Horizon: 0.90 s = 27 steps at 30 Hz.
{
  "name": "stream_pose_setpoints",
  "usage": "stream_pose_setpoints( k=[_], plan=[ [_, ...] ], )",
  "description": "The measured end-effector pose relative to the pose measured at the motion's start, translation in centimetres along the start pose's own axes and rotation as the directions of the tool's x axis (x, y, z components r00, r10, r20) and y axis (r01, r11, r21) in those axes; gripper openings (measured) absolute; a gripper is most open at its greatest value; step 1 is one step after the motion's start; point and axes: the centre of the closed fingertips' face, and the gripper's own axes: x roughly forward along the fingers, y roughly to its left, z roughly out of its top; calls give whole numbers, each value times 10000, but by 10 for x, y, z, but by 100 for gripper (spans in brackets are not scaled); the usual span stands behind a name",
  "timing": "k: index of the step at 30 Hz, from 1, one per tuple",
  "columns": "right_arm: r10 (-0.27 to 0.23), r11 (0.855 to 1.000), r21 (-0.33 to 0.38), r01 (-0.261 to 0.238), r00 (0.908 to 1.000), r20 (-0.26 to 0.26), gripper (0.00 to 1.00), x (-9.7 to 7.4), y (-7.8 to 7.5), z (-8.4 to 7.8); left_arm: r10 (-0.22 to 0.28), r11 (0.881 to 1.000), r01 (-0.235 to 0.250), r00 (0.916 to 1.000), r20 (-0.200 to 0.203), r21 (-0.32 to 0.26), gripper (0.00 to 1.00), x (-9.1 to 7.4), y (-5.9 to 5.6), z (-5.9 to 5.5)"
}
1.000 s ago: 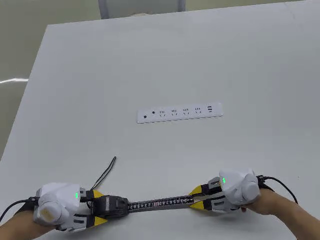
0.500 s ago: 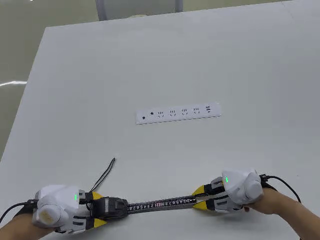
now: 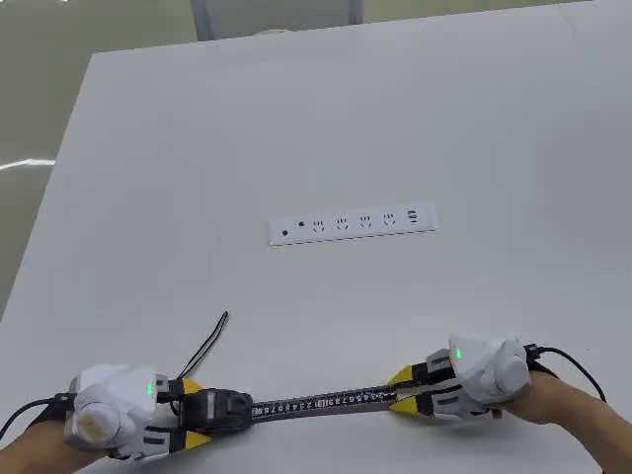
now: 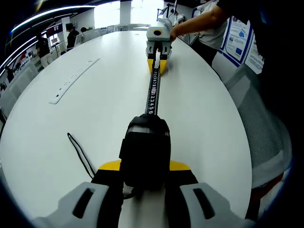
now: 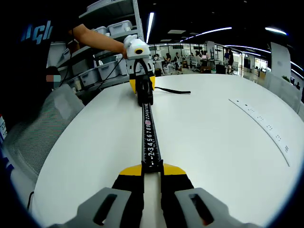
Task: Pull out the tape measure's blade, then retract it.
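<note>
In the head view the numerals on the blade (image 3: 321, 402) are too small to read, and the person's forearms (image 3: 583, 420) are cut off by the bottom edge. The blade's tip is hidden between the jaws of the right gripper (image 5: 152, 171). The left gripper (image 4: 145, 166) covers the flanks of the tape measure case (image 4: 145, 140), and the near end of the strap (image 4: 80, 154) disappears beneath it. The sockets of the power strip (image 4: 71, 80) are too small to make out in the left gripper view.
</note>
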Motion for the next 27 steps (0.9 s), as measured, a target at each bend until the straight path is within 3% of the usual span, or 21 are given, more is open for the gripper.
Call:
stream_pose_setpoints(
  k=[27],
  plan=[
    [-102,9997,209,103,9999,-22,11,-19,0,-11,-70,10000,70,9999,-143,7,29,0,0,0]
  ],
)
